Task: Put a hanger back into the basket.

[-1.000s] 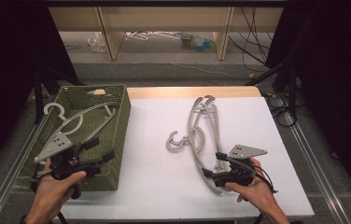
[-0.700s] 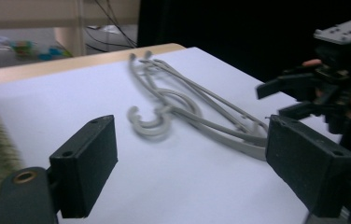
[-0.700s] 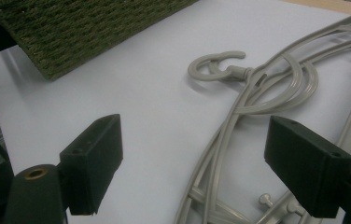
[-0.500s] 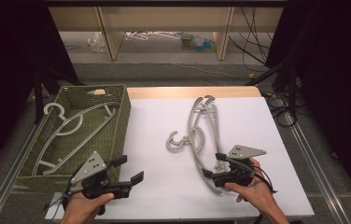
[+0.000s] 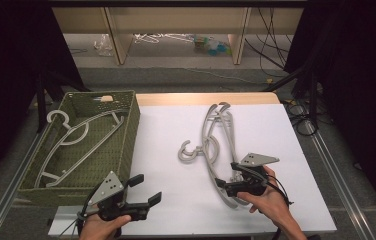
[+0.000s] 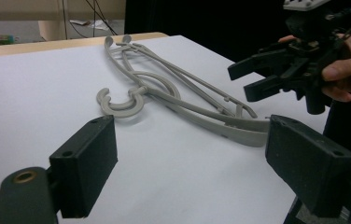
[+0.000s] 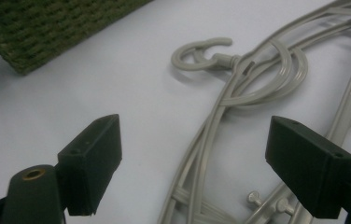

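A bundle of grey plastic hangers (image 5: 216, 145) lies on the white tabletop (image 5: 166, 135), hooks pointing left. My right gripper (image 5: 227, 175) hovers over the bundle's near end, open, with hanger arms (image 7: 239, 88) below and between its jaws but not pinched. My left gripper (image 5: 147, 189) is at the table's front edge, right of the green basket (image 5: 128, 135). Its jaws have just been opening and now stand wide with nothing between them. In the left gripper view (image 6: 192, 158) it faces the hangers (image 6: 178, 93) and the right gripper (image 6: 257, 77). More grey hangers (image 5: 76, 135) lie in the basket.
The woven basket's corner (image 7: 47, 28) is at the right gripper view's upper left. A wooden strip (image 5: 206, 98) borders the table's far edge. Metal rails (image 5: 336, 165) run along both sides. Behind are shelf legs and floor clutter (image 5: 211, 45).
My left gripper moved from over the basket's near end rightward and down to the table's front edge. The right gripper and the hangers stayed put.
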Tool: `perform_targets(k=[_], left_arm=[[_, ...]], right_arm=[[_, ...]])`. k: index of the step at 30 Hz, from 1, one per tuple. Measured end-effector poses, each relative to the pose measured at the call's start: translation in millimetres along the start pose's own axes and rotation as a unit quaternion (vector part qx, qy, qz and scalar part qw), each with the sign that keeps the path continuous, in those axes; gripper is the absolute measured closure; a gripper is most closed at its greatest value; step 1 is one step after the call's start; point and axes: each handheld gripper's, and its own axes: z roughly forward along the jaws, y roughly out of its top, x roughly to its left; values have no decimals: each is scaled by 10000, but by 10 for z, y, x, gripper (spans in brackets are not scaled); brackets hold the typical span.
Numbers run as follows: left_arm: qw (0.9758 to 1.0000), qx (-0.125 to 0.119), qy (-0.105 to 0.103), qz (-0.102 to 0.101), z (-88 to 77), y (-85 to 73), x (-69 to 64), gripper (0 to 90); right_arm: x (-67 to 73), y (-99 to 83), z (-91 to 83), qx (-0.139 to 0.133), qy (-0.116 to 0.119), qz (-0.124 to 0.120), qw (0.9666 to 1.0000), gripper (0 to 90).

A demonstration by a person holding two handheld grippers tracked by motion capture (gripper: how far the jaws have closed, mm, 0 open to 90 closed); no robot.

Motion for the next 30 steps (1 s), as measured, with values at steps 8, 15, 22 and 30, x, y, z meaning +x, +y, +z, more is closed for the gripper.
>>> perform_targets(k=[8, 15, 22, 30], left_arm=[[9999, 123, 34, 52, 15, -34, -50, 165], [9999, 119, 38, 21, 14, -38, -44, 165], [9999, 123, -8, 82, 24, -44, -13, 166], [9997, 163, -53, 177, 39, -51, -24, 167]], right_arm=[[-49, 105, 315, 594, -397, -44, 9974, 250], [-72, 177, 611, 1064, -401, 34, 9935, 360], [-113, 200, 777, 1406, -296, 244, 9893, 470], [-157, 235, 902, 1552, -224, 349, 9870, 609]])
